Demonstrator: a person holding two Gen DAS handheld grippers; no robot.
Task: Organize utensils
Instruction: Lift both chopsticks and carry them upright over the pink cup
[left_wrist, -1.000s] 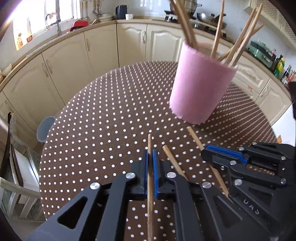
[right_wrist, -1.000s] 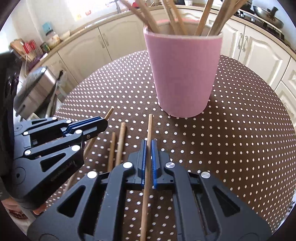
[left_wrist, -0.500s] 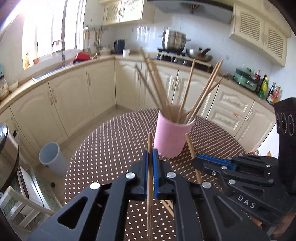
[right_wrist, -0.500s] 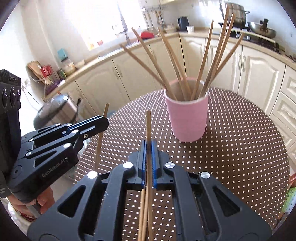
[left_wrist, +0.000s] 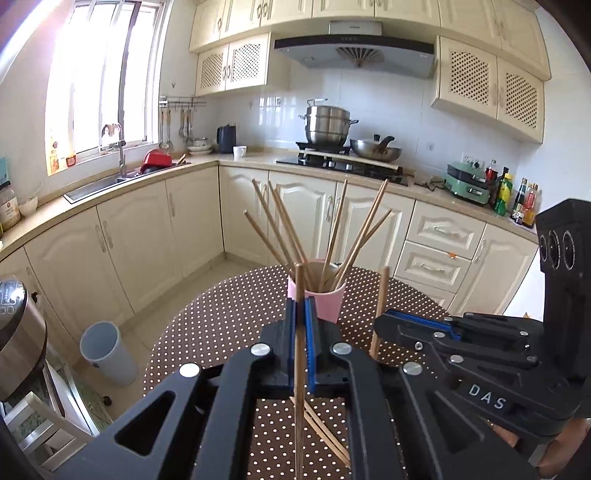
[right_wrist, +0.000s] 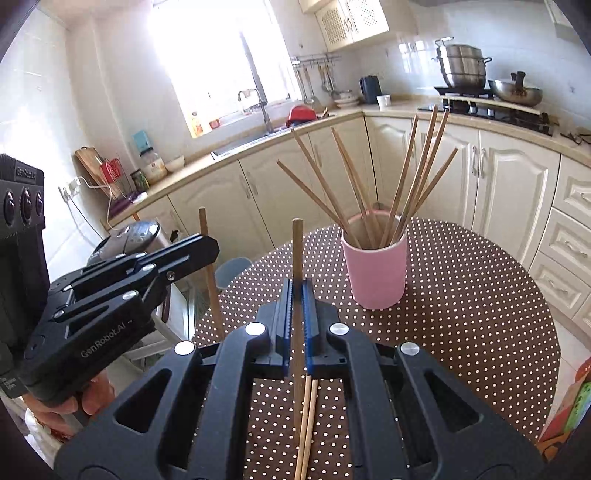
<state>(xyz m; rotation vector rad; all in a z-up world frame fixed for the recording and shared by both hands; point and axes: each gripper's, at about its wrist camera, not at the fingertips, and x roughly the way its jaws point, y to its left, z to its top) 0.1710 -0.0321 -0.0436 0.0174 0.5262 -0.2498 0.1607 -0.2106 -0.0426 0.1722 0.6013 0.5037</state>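
Both grippers are held up above the dotted table (right_wrist: 480, 314), side by side, tipped a little down. The left gripper (left_wrist: 300, 317) is squeezed tight on one wooden chopstick (left_wrist: 299, 295) that pokes up past its tips. The right gripper (right_wrist: 296, 306) pinches another stick (right_wrist: 297, 251) the same way. The pink cup (right_wrist: 375, 273) full of chopsticks stands on the table ahead. Two loose sticks (right_wrist: 309, 413) lie on the table under the right gripper.

pots: a tall shiny steel pot (left_wrist: 328, 125) and a grey wok (left_wrist: 375, 150) on the black stove
bin: a pale blue plastic bin (left_wrist: 105, 352) on the floor
cup: a small white cup (right_wrist: 383, 101) on the counter
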